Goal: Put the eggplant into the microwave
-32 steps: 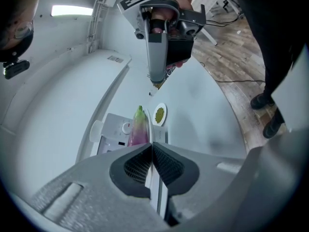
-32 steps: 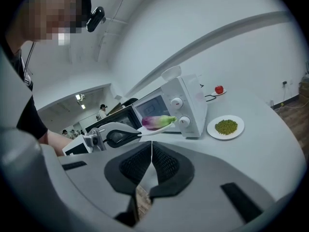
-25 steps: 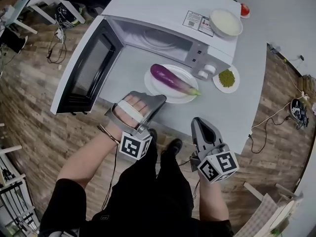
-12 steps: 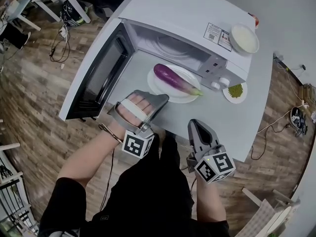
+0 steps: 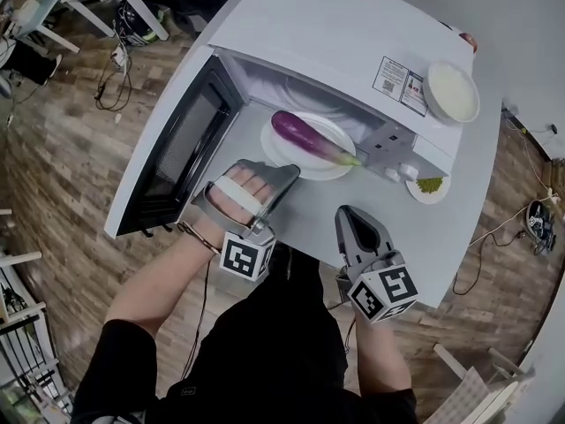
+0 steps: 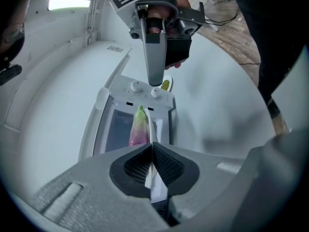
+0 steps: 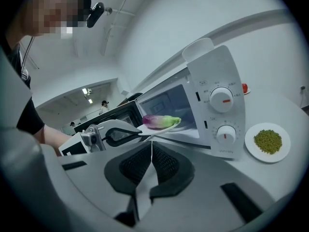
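A purple eggplant (image 5: 305, 137) with a green stem lies on a white plate (image 5: 331, 168). My left gripper (image 5: 287, 173) is shut on the plate's near rim and holds it off the counter, just before the open microwave (image 5: 335, 25). In the left gripper view the thin rim sits between the closed pads, with the eggplant (image 6: 139, 129) beyond. My right gripper (image 5: 347, 212) hangs to the right of the plate, shut and holding nothing. From the right gripper view the eggplant (image 7: 161, 121) hovers at the oven's opening, carried by the left gripper (image 7: 111, 133).
The microwave door (image 5: 172, 148) is swung wide to the left. A white bowl (image 5: 451, 91) sits on the oven's top. A small dish of green beans (image 5: 429, 185) rests on the grey counter (image 5: 459, 237) right of the control knobs (image 7: 222, 100).
The plate with the eggplant has travelled from the counter toward the microwave opening, carried by the left gripper. The right gripper has moved forward alongside it.
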The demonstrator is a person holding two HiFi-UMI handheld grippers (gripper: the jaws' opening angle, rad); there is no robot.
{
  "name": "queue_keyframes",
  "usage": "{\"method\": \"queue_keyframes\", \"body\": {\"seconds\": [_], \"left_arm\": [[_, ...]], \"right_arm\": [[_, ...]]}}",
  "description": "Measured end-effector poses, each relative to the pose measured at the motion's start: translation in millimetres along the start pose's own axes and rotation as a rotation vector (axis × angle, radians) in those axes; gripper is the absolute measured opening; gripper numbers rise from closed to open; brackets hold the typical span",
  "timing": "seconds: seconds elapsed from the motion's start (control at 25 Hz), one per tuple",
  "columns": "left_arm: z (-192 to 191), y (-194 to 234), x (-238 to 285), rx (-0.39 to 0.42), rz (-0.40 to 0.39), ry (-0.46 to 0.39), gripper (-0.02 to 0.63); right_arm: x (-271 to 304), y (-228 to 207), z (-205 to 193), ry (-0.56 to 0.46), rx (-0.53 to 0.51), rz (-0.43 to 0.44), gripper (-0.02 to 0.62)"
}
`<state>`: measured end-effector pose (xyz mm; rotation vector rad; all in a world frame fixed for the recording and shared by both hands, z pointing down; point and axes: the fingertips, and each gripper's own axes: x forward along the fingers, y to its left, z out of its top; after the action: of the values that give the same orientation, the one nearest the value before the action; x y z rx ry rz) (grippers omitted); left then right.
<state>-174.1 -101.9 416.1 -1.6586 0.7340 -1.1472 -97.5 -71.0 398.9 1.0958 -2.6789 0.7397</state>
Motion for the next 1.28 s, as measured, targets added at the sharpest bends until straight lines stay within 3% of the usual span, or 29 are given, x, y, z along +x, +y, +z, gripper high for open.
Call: {"method": "queue_keyframes", "body": {"seconds": [0.48, 1.28], "left_arm": [[-25, -3, 38, 0.003, 0.052, 0.028, 0.017], [-56, -21, 95, 0.001, 0.004, 0.052, 0.017]], "right_arm": [[41, -11, 1, 0.016, 0.005, 0.034, 0.017], [75, -26, -17, 0.023, 0.04, 0.036, 0.017]]}}
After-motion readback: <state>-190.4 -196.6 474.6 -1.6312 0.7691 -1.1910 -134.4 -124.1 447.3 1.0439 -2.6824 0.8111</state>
